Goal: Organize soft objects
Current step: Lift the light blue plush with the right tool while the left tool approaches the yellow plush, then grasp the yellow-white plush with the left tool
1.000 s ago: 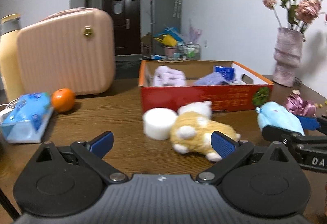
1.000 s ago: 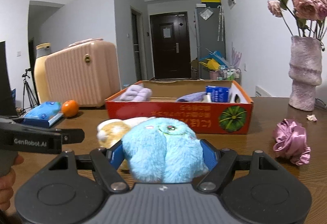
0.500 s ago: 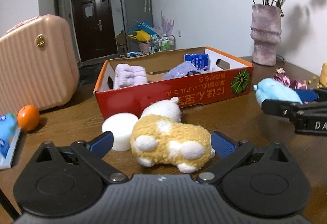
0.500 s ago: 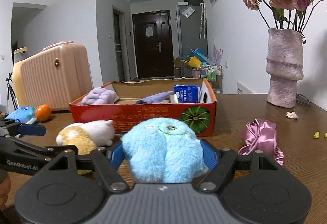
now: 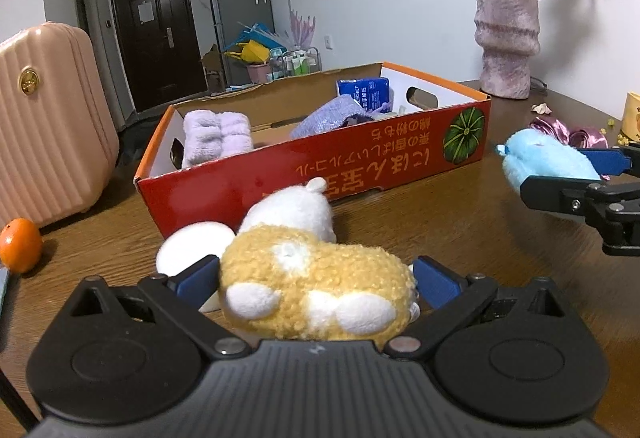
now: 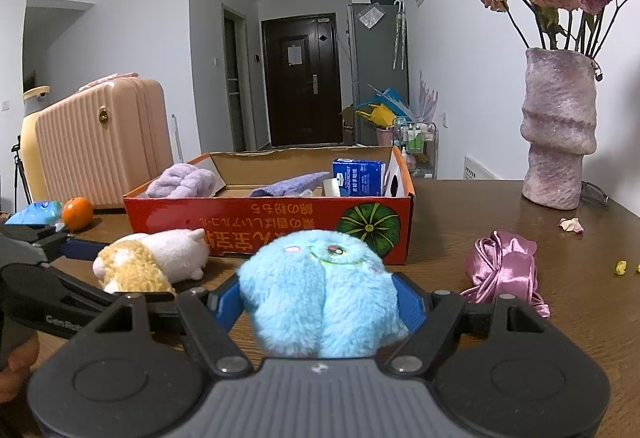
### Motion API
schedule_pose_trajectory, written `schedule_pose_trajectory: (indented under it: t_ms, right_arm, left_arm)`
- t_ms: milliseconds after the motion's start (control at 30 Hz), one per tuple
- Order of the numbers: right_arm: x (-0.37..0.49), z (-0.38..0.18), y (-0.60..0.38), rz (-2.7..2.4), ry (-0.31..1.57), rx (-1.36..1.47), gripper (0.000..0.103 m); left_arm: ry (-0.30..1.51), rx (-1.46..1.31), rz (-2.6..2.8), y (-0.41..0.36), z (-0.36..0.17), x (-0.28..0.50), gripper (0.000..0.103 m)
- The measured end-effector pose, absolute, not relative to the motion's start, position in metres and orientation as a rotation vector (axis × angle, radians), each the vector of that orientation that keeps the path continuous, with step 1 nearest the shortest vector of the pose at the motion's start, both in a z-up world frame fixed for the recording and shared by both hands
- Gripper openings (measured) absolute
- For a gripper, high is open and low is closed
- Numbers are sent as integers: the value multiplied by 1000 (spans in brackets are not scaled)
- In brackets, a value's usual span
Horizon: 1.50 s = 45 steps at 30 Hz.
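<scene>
A yellow-and-white plush point(image 5: 312, 290) lies on the wooden table between the blue pads of my left gripper point(image 5: 316, 278). The jaws stand wide around it, as wide as before it lay between them. From the right wrist view the same plush point(image 6: 136, 266) sits in front of the red cardboard box point(image 6: 240, 222), with the left gripper's fingers point(image 6: 80, 250) on either side. My right gripper point(image 6: 320, 298) is shut on a fluffy blue plush point(image 6: 320, 286), held above the table right of the box point(image 5: 280, 178). The box holds a lilac towel point(image 5: 216, 134), a purple cloth point(image 5: 332, 114) and a blue tissue pack point(image 5: 364, 94).
A white round block point(image 5: 188, 250) touches the plush on its left. An orange point(image 5: 20, 244) and a pink suitcase point(image 5: 48, 126) are at the left. A vase of dried roses point(image 6: 558, 134) stands at the back right, with pink satin fabric point(image 6: 504, 270) in front of it.
My left gripper has come forward and to the right, so the yellow-and-white plush now lies between its fingers. The right gripper has shifted right, still holding the blue plush.
</scene>
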State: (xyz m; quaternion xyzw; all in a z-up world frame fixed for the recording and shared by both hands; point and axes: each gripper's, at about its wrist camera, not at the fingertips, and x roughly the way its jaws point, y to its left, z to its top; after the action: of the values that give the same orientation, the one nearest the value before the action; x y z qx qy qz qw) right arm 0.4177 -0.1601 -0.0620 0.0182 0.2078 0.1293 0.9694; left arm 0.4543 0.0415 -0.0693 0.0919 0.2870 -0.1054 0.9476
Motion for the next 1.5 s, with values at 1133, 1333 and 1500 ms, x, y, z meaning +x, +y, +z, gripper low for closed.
schedule_pose_trajectory:
  t_ms: [1133, 1333, 1500]
  right_arm:
    - [414, -61, -157, 283, 397, 12, 75]
    - [413, -62, -157, 285, 396, 12, 76]
    - [414, -62, -156, 285, 400, 8, 76]
  left_arm:
    - [543, 139, -141, 24, -64, 416, 93]
    - [605, 116, -127, 25, -68, 419, 103]
    - [642, 107, -143, 25, -72, 426, 103]
